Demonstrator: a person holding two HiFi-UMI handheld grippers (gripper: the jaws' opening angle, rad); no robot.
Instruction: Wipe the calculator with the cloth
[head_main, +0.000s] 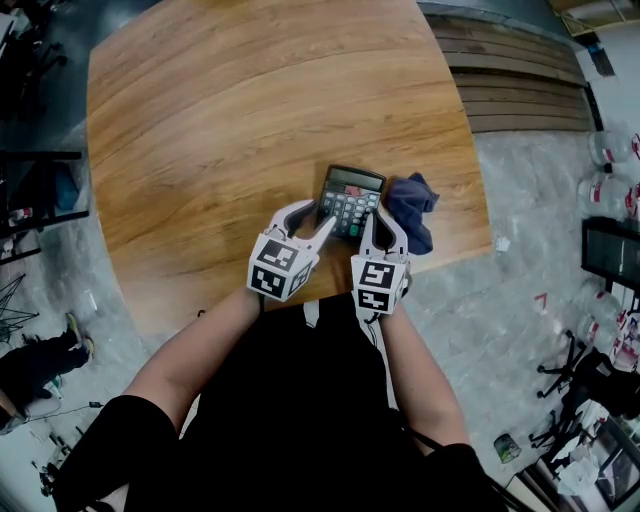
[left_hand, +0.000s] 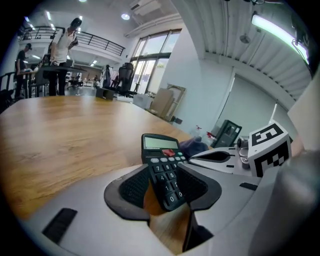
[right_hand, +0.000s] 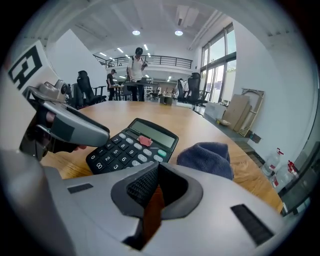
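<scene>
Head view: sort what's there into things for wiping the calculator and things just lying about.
For the job: calculator, dark blue cloth, left claw open around the calculator, right claw shut and empty.
Lying about: plastic bottles on the floor, black office chair.

I see a broad wooden table (head_main: 250, 120) standing on a grey mottled floor (head_main: 530, 200), with a slatted wooden platform (head_main: 520, 90) beside its far right corner. Clear plastic bottles (head_main: 612, 150) stand on the floor at the right edge. Farther off I make out a tall white wall (left_hand: 200, 85), tall windows (right_hand: 217, 57), a railed mezzanine (right_hand: 165, 61), round ceiling lights (right_hand: 136, 32) and a bright strip light (left_hand: 277, 30). Black office chairs (right_hand: 194, 84) stand near the windows, flattened cardboard (right_hand: 239, 114) leans on the wall, and people (right_hand: 136, 65) stand at the far end.
</scene>
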